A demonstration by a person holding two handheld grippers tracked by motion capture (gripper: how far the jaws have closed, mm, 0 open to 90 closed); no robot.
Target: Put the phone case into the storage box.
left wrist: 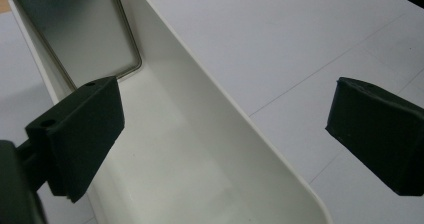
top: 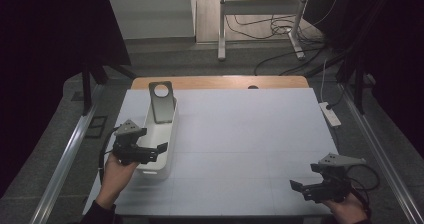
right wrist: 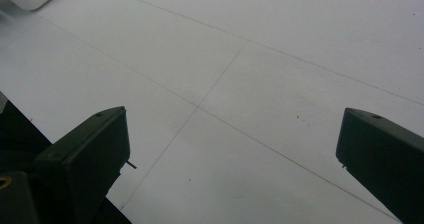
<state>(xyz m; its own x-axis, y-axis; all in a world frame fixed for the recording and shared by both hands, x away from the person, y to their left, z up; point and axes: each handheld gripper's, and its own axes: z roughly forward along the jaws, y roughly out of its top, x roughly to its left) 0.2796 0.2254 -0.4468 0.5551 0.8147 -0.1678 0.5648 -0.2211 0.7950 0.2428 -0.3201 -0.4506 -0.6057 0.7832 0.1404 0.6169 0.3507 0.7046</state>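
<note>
High view shows the left gripper [top: 161, 149] spread wide astride the white bin's [top: 161, 171] right wall, so close squarely on that wall, while the right gripper [top: 300, 187] hovers open.

The left hand [top: 116, 171] came in from the bottom left, its forearm in a dark sleeve, and held the black two-jaw left gripper [top: 159, 149] pointing to the right with its jaws spread wide. The right hand [top: 348, 209] sat at the bottom right and held the black right gripper [top: 296, 186] pointing left, jaws likewise wide apart.
</note>
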